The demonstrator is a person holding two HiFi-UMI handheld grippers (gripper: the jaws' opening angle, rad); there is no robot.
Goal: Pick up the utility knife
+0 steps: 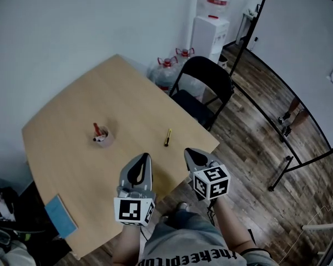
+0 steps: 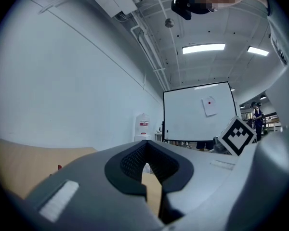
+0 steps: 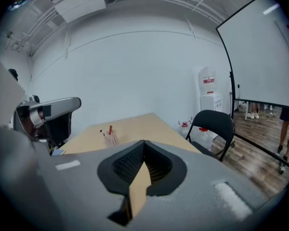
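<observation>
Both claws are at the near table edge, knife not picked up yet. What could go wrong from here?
The right claw is shut; unless opened, it may just shove the utility knife. The knife lies near the table edge by the chair, so a nudge could send it off. It looks slim and low, so a grip may slip.

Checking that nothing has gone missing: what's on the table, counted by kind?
Utility knife: 1
Pen holder: 1
Blue notebook: 1
Total: 3
</observation>
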